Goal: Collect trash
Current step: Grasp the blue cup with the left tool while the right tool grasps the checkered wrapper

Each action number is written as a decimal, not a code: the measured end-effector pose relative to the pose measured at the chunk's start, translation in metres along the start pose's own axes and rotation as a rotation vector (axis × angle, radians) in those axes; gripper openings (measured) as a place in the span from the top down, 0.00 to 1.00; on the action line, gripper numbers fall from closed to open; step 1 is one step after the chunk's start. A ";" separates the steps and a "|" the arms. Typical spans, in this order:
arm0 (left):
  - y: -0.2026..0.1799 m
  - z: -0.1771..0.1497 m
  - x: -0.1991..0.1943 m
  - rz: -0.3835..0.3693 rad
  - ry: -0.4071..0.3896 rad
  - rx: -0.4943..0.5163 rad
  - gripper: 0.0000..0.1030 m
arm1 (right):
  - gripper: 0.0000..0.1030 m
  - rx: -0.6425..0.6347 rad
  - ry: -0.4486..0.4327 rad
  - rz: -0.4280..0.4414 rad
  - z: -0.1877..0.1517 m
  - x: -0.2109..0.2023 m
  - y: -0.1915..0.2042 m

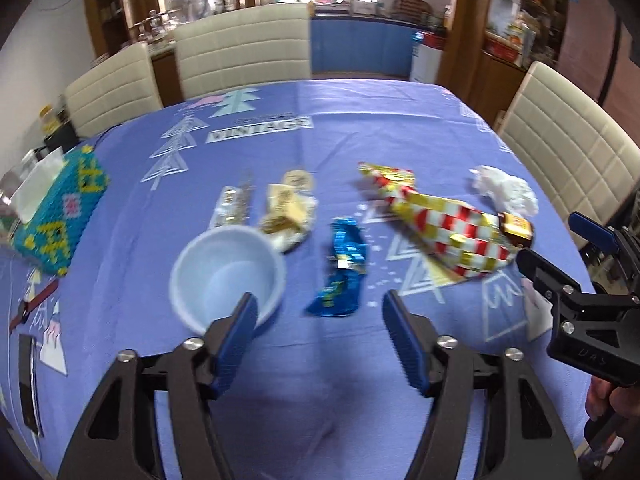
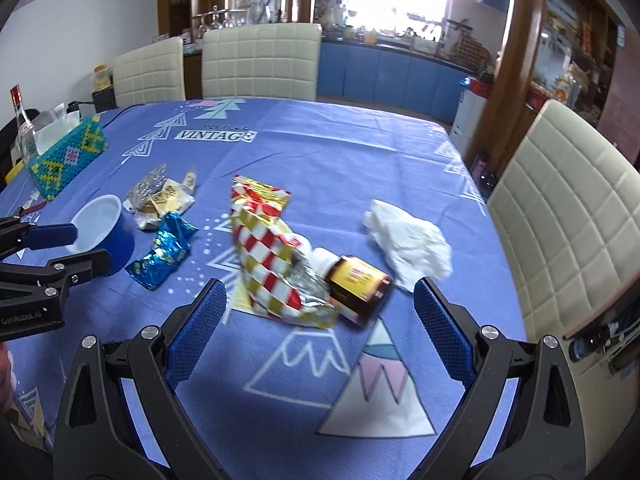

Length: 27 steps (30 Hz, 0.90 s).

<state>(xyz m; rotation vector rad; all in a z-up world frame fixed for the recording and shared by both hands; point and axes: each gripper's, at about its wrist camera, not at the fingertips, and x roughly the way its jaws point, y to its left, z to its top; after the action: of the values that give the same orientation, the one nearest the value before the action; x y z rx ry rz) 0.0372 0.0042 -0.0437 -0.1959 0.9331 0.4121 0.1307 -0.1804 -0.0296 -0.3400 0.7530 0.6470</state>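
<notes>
Trash lies on the blue tablecloth: a blue foil wrapper [image 1: 340, 268] [image 2: 162, 254], a red, white and gold checked bag [image 1: 440, 228] [image 2: 272, 248], a small brown bottle [image 1: 518, 230] [image 2: 356, 284] lying by the bag's mouth, a crumpled white tissue [image 1: 504, 190] [image 2: 408, 240], and yellow and clear wrappers [image 1: 284, 212] [image 2: 160, 196]. A blue cup with a white inside [image 1: 228, 276] [image 2: 102, 232] stands at the left. My left gripper [image 1: 318, 338] is open, just short of the blue wrapper. My right gripper [image 2: 320, 332] is open, just short of the bottle and bag.
A beaded teal and yellow tissue box [image 1: 60, 208] [image 2: 68, 156] sits at the table's left side beside a glass bottle [image 2: 22, 128]. Cream chairs stand at the far side [image 2: 260, 60] and the right side [image 2: 560, 232]. A dark flat object [image 1: 28, 384] lies at the near left edge.
</notes>
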 end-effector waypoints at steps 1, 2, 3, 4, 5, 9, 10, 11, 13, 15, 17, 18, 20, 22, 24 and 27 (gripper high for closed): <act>0.006 -0.001 0.000 0.014 -0.005 -0.011 0.30 | 0.12 -0.010 0.001 0.004 0.002 0.003 0.005; 0.012 -0.002 0.002 0.024 -0.006 -0.018 0.29 | 0.13 -0.021 0.004 0.009 0.005 0.007 0.010; 0.018 -0.004 0.004 0.030 0.001 -0.024 0.29 | 0.15 -0.028 0.007 0.013 0.007 0.011 0.015; 0.021 -0.004 0.007 0.034 0.008 -0.028 0.29 | 0.17 -0.035 0.012 0.018 0.008 0.015 0.019; 0.026 -0.005 0.011 0.044 0.018 -0.034 0.29 | 0.18 -0.043 0.019 0.022 0.009 0.020 0.023; 0.038 -0.007 0.023 0.057 0.028 -0.043 0.28 | 0.19 -0.065 0.035 0.025 0.014 0.036 0.035; 0.039 -0.006 0.025 0.059 0.020 -0.032 0.28 | 0.19 -0.072 0.039 0.022 0.015 0.041 0.038; 0.038 -0.004 0.027 0.057 0.012 -0.020 0.27 | 0.19 -0.077 0.044 0.017 0.016 0.045 0.041; 0.038 -0.002 0.031 0.050 0.003 0.000 0.27 | 0.19 -0.083 0.058 0.010 0.017 0.055 0.044; 0.039 0.002 0.040 0.024 0.024 0.004 0.27 | 0.19 -0.088 0.077 0.009 0.018 0.064 0.047; 0.039 0.004 0.049 0.017 0.038 0.002 0.27 | 0.19 -0.101 0.087 0.006 0.019 0.070 0.049; 0.039 0.005 0.052 0.025 0.037 0.005 0.27 | 0.20 -0.107 0.092 0.005 0.019 0.074 0.050; 0.040 0.006 0.059 0.019 0.047 0.003 0.27 | 0.23 -0.113 0.103 0.006 0.019 0.080 0.051; 0.043 0.006 0.066 0.020 0.058 -0.005 0.27 | 0.29 -0.119 0.121 0.007 0.018 0.087 0.053; 0.044 0.007 0.070 0.040 0.047 0.007 0.27 | 0.41 -0.125 0.138 0.015 0.016 0.093 0.055; 0.046 0.005 0.076 0.034 0.060 0.000 0.36 | 0.51 -0.139 0.133 0.028 0.013 0.096 0.058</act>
<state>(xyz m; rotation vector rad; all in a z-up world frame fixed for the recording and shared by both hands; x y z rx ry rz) 0.0612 0.0676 -0.1014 -0.1937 0.9964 0.4400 0.1527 -0.0901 -0.0936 -0.5050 0.8431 0.7100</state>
